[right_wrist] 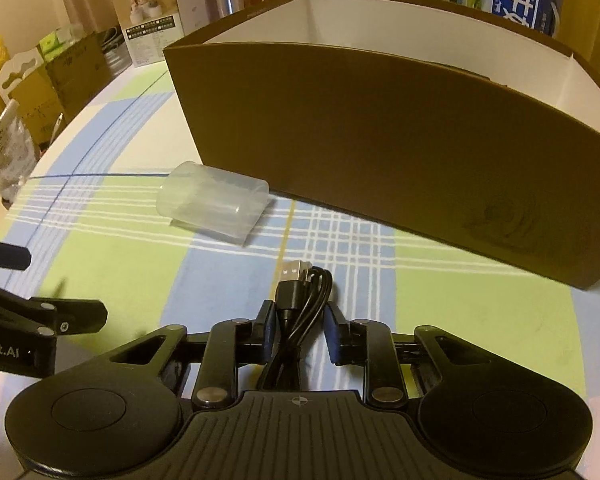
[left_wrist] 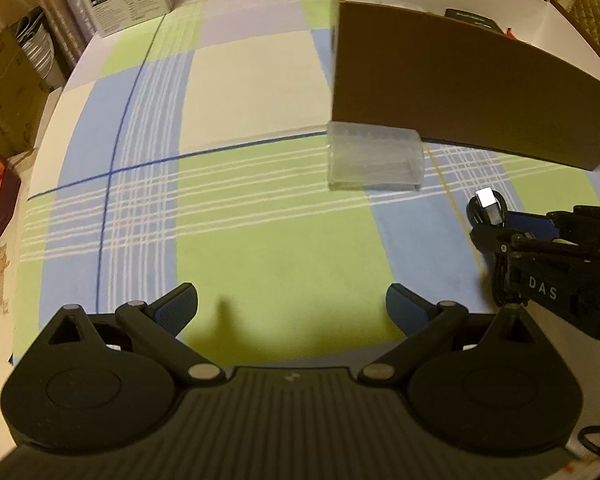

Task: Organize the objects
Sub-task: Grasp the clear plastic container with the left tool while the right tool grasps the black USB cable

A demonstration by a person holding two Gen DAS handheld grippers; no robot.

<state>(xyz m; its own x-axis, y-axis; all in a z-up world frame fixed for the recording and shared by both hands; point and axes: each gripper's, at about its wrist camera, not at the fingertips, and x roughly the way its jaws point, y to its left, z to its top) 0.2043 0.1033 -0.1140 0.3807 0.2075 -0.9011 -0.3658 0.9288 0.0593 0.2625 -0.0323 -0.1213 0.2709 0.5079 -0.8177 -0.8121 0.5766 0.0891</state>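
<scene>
Checked tablecloth [right_wrist: 112, 264]: right gripper [right_wrist: 300, 330] pinching coiled cable [right_wrist: 300, 300], left gripper [left_wrist: 292, 308] spread empty; lift clear of the wall, release inside box [right_wrist: 380, 152] at 12 o'clock.

Both tools are matte black plastic. The left tool [left_wrist: 292, 304] has two round hubs, a ribbed centre plate, silver pivot pins and blue-padded fingers [left_wrist: 176, 310]. The right tool [right_wrist: 299, 332] is built alike; its side carries white lettering "DAS", and a small white square marker sits near its tip.
</scene>
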